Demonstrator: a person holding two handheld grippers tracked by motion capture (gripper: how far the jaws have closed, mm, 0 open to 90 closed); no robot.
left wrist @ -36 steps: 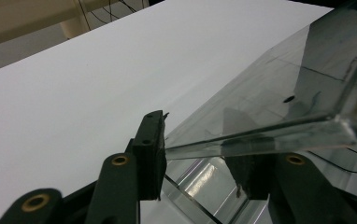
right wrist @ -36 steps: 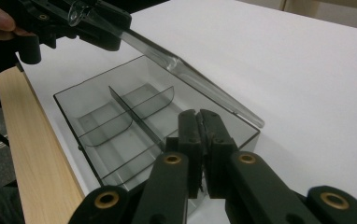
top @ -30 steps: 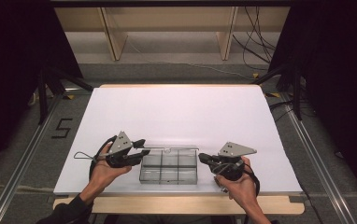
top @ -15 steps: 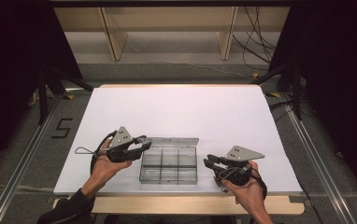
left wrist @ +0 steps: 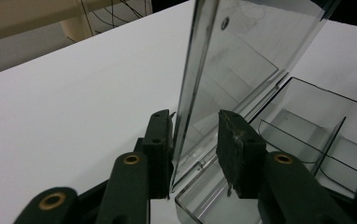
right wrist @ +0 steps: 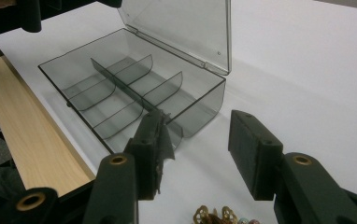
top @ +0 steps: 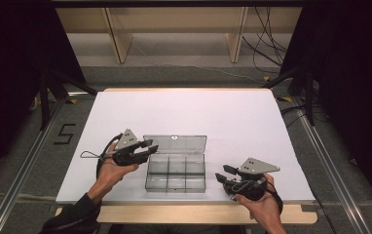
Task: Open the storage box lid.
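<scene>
While lid [left wrist: 232, 70] stands raised | L gripper [top: 147, 146] straddles lid edge, one pad touching, at box's [top: 176, 173] 10 o'clock | R gripper [top: 225, 174] just been opening, jaws spread, nothing between, at 4 o'clock.

I read one mark, a black "5" [top: 66, 132] on the grey floor [top: 33, 161] (left of my table [top: 198, 112]).
</scene>
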